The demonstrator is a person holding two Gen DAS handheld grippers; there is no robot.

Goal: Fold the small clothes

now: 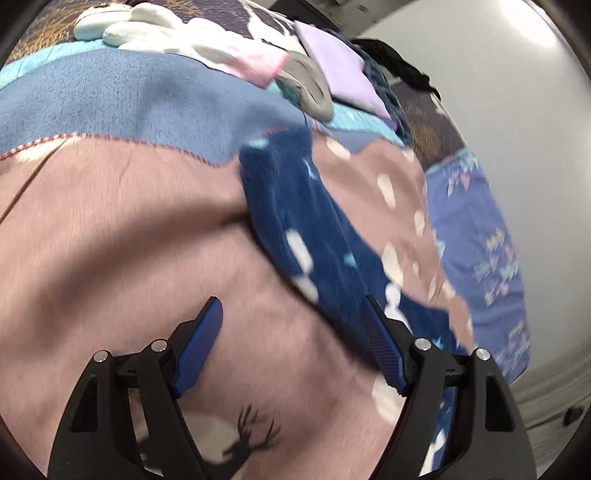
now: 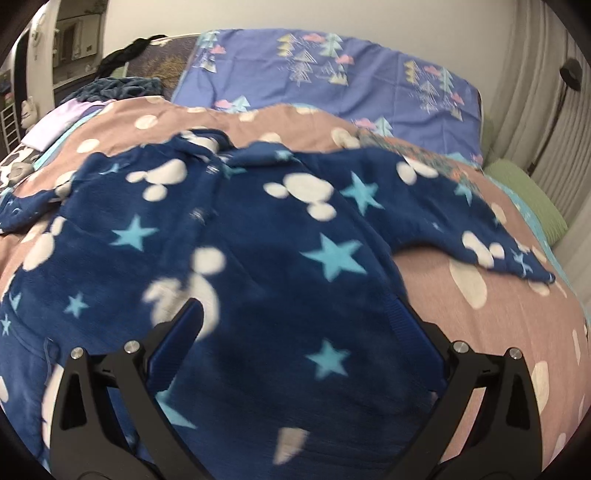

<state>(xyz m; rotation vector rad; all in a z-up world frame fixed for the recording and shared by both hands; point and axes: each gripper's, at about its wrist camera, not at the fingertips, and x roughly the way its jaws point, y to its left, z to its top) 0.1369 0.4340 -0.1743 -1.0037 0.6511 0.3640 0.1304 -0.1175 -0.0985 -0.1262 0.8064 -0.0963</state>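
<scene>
The left gripper stood wide, nothing between its blue pads, hanging over the dusty-pink duvet with one sleeve of the navy fleece garment running from twelve o'clock down toward its four-o'clock finger; in the right wrist view the same navy fleece garment, printed with stars and pale mouse heads, lay spread face up across the bed, sleeves out toward nine and three o'clock; the right gripper was also spread wide, low over the body of the garment at six o'clock, and whether its pads touched the pile I could not tell, the fleece being blurred there. The step in hand looked like taking hold to begin a fold; done well, each gripper would pinch a sleeve end or hem edge only, not the duvet beneath, and lift and carry it evenly so the thick fleece did not bunch. Around it: white socks, a pink cloth, a grey piece and a lilac folded item lay at twelve o'clock of the left view, well apart from the sleeve; a tree-printed blue sheet and a green cushion sat beyond. The soft, rumpled duvet was the likeliest thing to get caught in a pinch.
</scene>
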